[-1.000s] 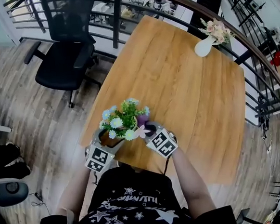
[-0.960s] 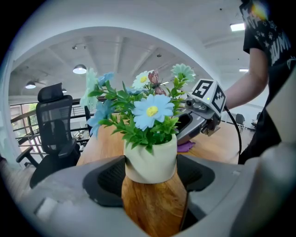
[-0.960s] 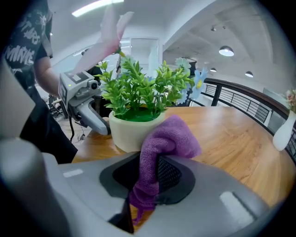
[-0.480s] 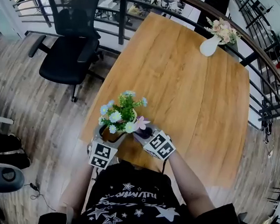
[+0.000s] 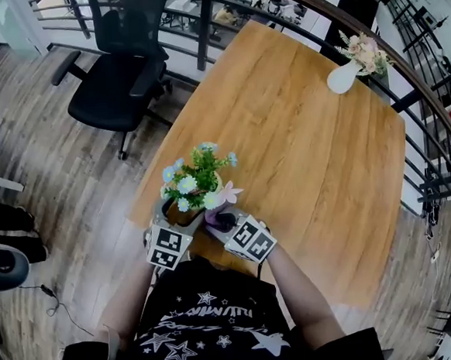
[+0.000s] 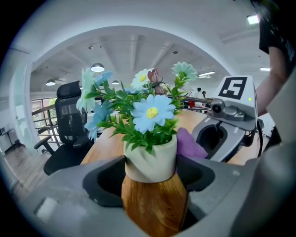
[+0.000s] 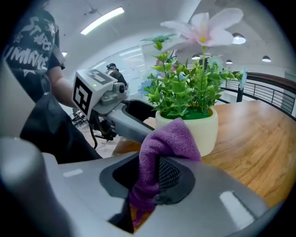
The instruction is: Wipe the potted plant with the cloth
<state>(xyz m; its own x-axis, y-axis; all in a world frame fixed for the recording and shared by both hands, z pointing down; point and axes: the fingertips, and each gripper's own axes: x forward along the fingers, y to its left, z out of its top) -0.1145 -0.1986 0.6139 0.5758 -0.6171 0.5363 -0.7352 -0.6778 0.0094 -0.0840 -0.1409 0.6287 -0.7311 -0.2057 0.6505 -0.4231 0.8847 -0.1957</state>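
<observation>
The potted plant [image 5: 193,187] stands near the table's front left corner: a cream and wood pot [image 6: 151,185] with green leaves, pale blue daisies and a pink lily [image 7: 203,28]. My left gripper [image 6: 152,194] is shut on the pot's wooden lower part. My right gripper [image 7: 155,185] is shut on the purple cloth [image 7: 162,155], whose bunched end presses against the pot's cream rim [image 7: 203,129] on the side near me. In the head view the cloth [image 5: 218,219] shows between the two grippers, right of the pot.
The wooden table [image 5: 299,131] runs away from me, with a white vase of pink flowers [image 5: 350,68] at its far right corner. A black office chair [image 5: 116,67] stands left of the table. A railing [image 5: 405,91] runs behind and along the right.
The right gripper with the cloth has shifted slightly left and down along the pot's near side. The left gripper and the pot have kept their place.
</observation>
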